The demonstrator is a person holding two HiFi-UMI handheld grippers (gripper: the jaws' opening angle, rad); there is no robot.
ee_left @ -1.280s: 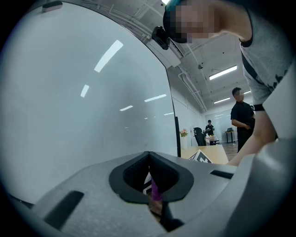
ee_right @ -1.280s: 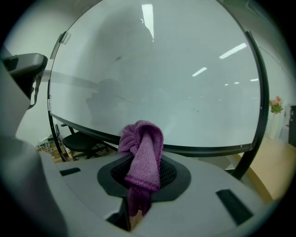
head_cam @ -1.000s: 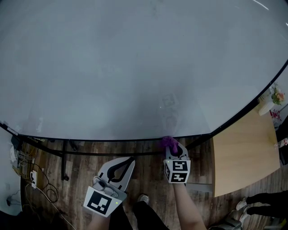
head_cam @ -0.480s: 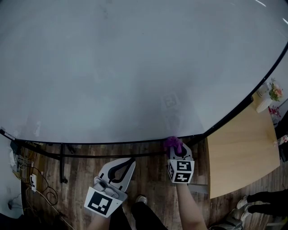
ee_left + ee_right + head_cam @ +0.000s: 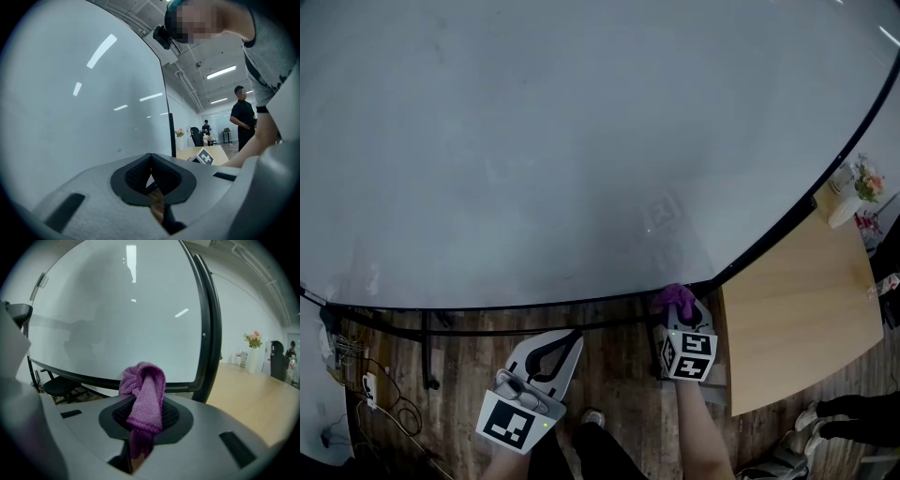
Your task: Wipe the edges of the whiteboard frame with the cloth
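Observation:
The whiteboard [image 5: 581, 141] fills most of the head view, with its black frame [image 5: 487, 307] along the bottom and up the right side. My right gripper [image 5: 678, 314] is shut on a bunched purple cloth [image 5: 673, 297], which touches the bottom frame just left of the lower right corner. In the right gripper view the cloth [image 5: 143, 394] sticks out of the right gripper [image 5: 145, 416], with the frame's corner post [image 5: 208, 333] close behind it. My left gripper [image 5: 565, 339] hangs below the frame to the left, shut on nothing, its pads [image 5: 140, 171] meeting at the tips.
A light wooden table [image 5: 797, 309] stands right of the board's corner, with a flower vase [image 5: 861, 183] at its far end. The board's stand legs [image 5: 427, 352] and loose cables [image 5: 356, 384] lie on the wooden floor at left. A person in black [image 5: 243, 117] stands far off.
My right gripper has slid the cloth rightward along the bottom frame, closer to the lower right corner. The left gripper has hardly moved.

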